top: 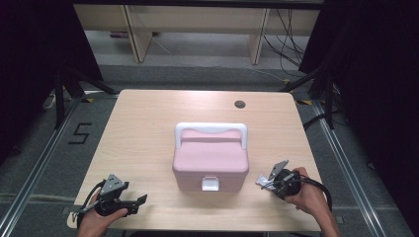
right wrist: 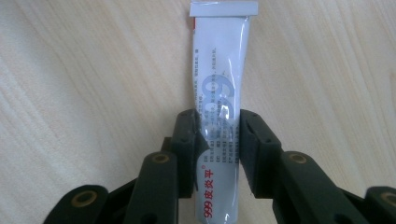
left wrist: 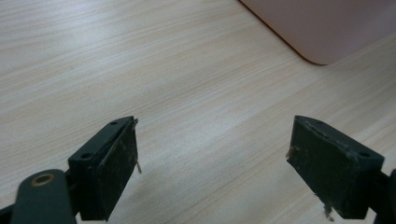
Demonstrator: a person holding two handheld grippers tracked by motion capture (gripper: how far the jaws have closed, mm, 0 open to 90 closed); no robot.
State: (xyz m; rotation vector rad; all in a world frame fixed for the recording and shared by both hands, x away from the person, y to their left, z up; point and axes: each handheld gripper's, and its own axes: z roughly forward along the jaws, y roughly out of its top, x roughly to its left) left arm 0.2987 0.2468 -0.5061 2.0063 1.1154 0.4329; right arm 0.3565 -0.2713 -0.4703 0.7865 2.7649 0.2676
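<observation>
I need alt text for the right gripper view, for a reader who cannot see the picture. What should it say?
The right gripper is shut on a white ointment tube, its two black jaws pressing the tube's sides near its middle. The tube carries red and blue print, its flat crimped end points away from the camera, and below it is a light wooden table.

Wooden table [top: 143, 138] (grey floor [top: 44, 163] around)

Count: 1 pink box [top: 210, 163] at table [top: 148, 138] centre, 1 ointment tube [right wrist: 222, 116], 2 grippers – left [top: 141, 202] at 7 o'clock, right [top: 262, 181] at 5 o'clock.
</observation>
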